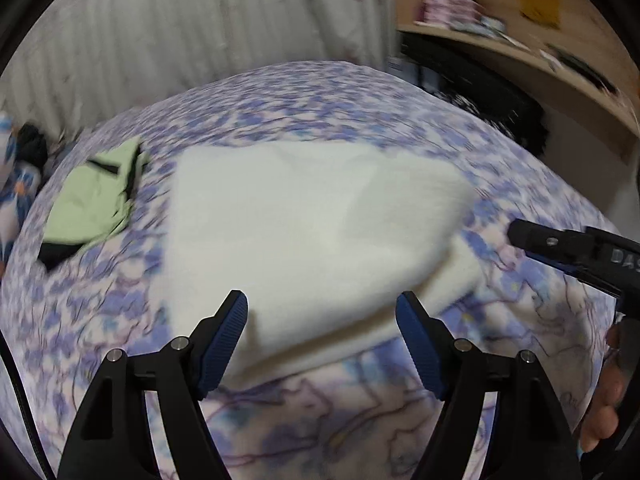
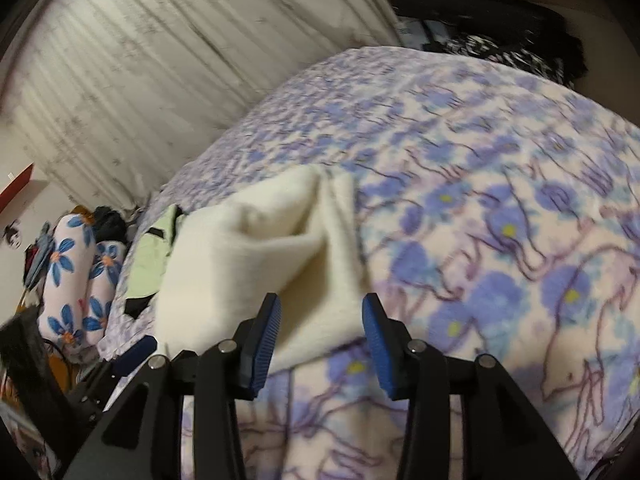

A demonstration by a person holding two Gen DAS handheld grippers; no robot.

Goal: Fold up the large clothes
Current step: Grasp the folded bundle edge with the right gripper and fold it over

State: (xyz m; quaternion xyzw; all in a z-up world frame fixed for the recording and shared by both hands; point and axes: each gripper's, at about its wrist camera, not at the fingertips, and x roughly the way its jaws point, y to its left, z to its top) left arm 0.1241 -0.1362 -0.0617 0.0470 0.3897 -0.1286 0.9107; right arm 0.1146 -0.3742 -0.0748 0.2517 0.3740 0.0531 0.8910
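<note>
Left wrist view: at the far left edge of the bed (image 1: pixel 104 320), a folded green garment (image 1: pixel 96 200) lies near the rim, just beside the white garment (image 1: pixel 300 232), which sits folded in the middle of the flowered bedcover. Bare cover runs all round it, widest on the near side and to the right. The left gripper (image 1: pixel 320 308) hangs over the white garment's near edge, jaws released and wide, the cloth showing between them but not pressed. To the right, the right gripper (image 1: pixel 568 248) reaches in just beside the garment's right corner, a hand (image 1: pixel 604 400) behind it.

In the right wrist view, flowered pillows (image 2: pixel 80 280) lie off the bed's left side. The right gripper (image 2: pixel 320 308) has its jaws parted over the garment's near corner, not pinching it. Open bedcover stretches rightward.
</note>
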